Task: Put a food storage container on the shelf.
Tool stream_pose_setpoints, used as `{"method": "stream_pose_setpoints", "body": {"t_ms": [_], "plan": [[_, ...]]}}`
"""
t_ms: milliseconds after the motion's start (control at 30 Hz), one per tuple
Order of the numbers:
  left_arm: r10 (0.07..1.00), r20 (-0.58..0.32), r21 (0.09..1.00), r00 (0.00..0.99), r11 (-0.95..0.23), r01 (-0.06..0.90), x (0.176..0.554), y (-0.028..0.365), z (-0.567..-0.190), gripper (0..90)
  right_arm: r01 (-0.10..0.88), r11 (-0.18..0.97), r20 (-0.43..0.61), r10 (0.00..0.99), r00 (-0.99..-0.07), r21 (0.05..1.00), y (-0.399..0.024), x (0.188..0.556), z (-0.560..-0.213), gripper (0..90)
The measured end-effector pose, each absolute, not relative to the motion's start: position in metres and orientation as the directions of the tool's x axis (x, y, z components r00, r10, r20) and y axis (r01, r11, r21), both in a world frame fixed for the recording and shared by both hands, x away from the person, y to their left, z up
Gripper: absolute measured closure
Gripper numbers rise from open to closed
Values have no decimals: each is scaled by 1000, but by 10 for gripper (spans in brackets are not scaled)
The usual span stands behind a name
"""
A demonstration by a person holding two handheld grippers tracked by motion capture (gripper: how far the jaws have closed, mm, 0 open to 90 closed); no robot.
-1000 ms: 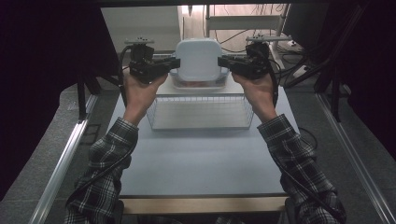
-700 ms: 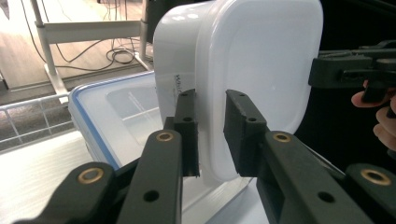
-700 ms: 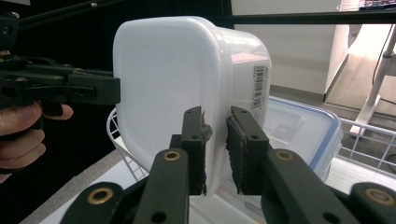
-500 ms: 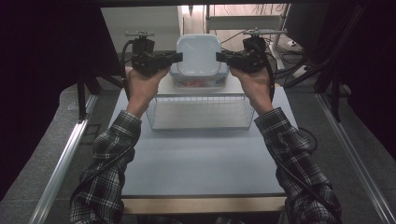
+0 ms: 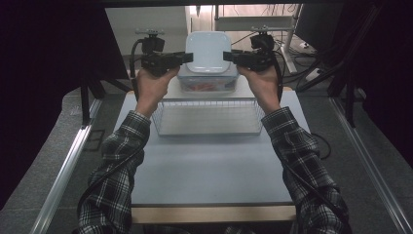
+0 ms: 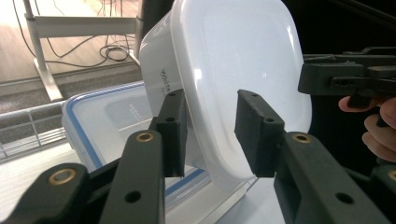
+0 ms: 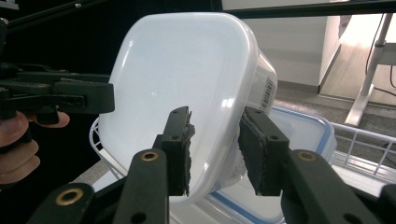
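Moved to table's (image 5: pixel 209 165) far edge, white lidded plastic tub (image 5: pixel 208 51) stacked on blue-rimmed clear box (image 5: pixel 207 85); left gripper (image 5: pixel 187 57) and right gripper (image 5: pixel 228 56) jaws just opening, releasing; next: withdraw sideways.

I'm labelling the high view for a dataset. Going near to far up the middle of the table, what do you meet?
Bare table top → wire basket → clear container with a blue-edged lid → white container set on top of it, between the two hand-held grippers.
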State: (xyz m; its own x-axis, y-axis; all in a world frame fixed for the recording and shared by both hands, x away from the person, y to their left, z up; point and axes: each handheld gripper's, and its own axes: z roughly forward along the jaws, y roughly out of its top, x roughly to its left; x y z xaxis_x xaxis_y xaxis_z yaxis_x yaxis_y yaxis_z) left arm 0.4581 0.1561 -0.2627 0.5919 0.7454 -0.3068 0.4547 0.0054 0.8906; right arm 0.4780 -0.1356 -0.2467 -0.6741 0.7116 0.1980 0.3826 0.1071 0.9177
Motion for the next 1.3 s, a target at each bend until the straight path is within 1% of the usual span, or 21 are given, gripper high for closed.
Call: {"method": "stream_pose_setpoints", "body": {"t_ms": [133, 400, 500, 633, 833, 900, 1033, 1300], "plan": [[748, -317, 886, 584, 14, 463, 464, 156, -263, 597, 393, 108, 203, 715, -669, 913, -134, 482, -246, 595], [760, -323, 884, 564, 29, 467, 471, 155, -263, 506, 423, 75, 244, 721, -649, 903, -132, 493, -248, 536], [771, -315, 885, 554, 28, 465, 473, 154, -262, 499, 383, 86, 190, 756, -626, 920, -129, 495, -247, 542], [781, -313, 884, 540, 32, 466, 478, 154, -260, 494, 363, 98, 157, 777, -610, 926, -124, 498, -246, 572], [785, -310, 885, 536, 32, 464, 482, 154, -260, 475, 359, 100, 148, 785, -602, 928, -120, 502, -247, 579], [793, -294, 890, 533, 24, 455, 481, 154, -259, 469, 361, 102, 150, 781, -606, 927, -120, 501, -246, 569], [782, -279, 901, 557, 11, 434, 480, 155, -256, 398, 344, 99, 151, 762, -630, 934, -121, 499, -244, 498], [733, -234, 911, 639, -65, 408, 468, 155, -254, 225, 347, 134, 163, 693, -702, 928, -127, 493, -246, 276]]}}
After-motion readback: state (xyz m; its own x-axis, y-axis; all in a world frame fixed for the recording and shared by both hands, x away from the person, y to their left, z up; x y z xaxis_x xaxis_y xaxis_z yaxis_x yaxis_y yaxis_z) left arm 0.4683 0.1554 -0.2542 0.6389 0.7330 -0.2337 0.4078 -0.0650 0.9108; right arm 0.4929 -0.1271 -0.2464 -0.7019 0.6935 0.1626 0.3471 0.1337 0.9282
